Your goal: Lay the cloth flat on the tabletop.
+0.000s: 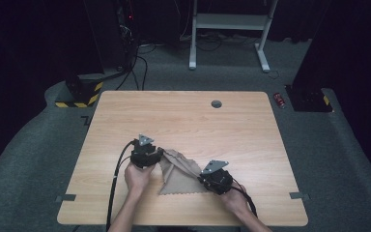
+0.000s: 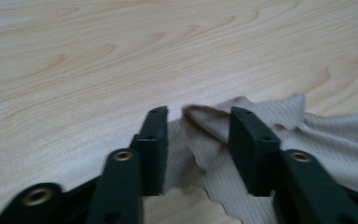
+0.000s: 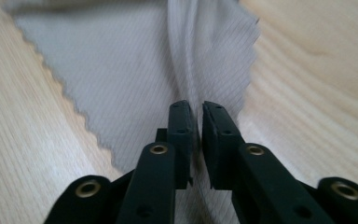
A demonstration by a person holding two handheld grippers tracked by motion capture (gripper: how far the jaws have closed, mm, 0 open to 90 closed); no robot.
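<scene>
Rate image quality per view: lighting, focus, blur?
High view: table evenly lit, surroundings nearly black, picture soft; cloth low in contrast. Left gripper view: jaws spread around a cloth fold, which is fairly sharp; far wood grain blurs; warm cast. Right gripper view: jaw tips fairly crisp with a cloth ridge between them; far cloth edge soft; cooler, washed-out grey. No glare anywhere.

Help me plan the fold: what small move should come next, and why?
Probably draw the left gripper back off the cloth: its jaws stand apart around a loose folded corner, while the right gripper pinches a ridge of it.
</scene>
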